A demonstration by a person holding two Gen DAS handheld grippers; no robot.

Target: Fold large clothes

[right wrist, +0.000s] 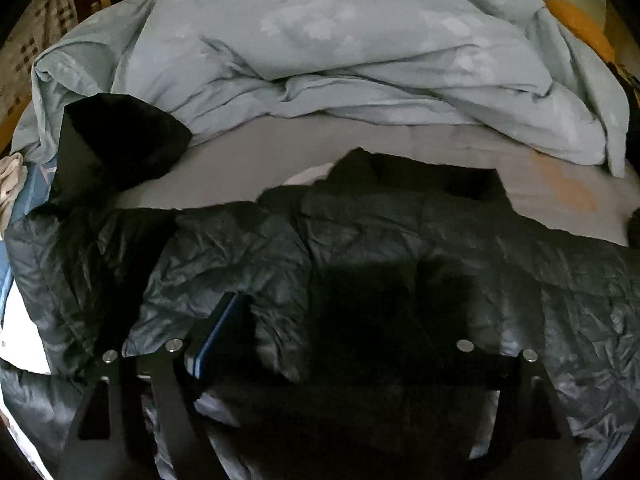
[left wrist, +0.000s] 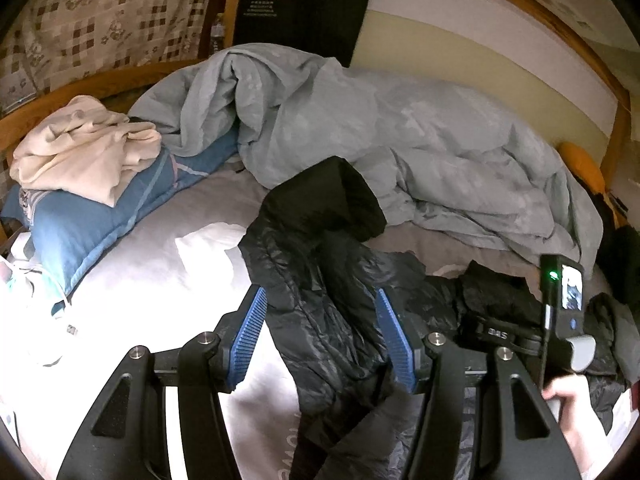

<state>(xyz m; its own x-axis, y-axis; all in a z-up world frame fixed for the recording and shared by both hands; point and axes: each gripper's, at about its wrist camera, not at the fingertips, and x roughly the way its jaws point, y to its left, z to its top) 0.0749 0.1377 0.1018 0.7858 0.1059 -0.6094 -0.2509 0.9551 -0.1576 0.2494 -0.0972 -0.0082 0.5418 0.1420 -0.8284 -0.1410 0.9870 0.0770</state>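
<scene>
on the bed sheet (left wrist: 132,256), at nine o'clock, lies bare space for folding. the left gripper (left wrist: 320,340) straddles the black puffer jacket (left wrist: 320,320) sleeve, pads seemingly not pressing — likely steadying it. at three o'clock the right gripper (right wrist: 328,332) hovers spread, empty, over the jacket's body.

Both tongs are parted: left tongs (left wrist: 322,334), right tongs (right wrist: 340,332) angled steeply downward.

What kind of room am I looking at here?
Most likely a bedroom: a wooden-framed bed with a rumpled grey-blue duvet, a blue pillow, and a black puffer jacket spread on the sheet.
</scene>
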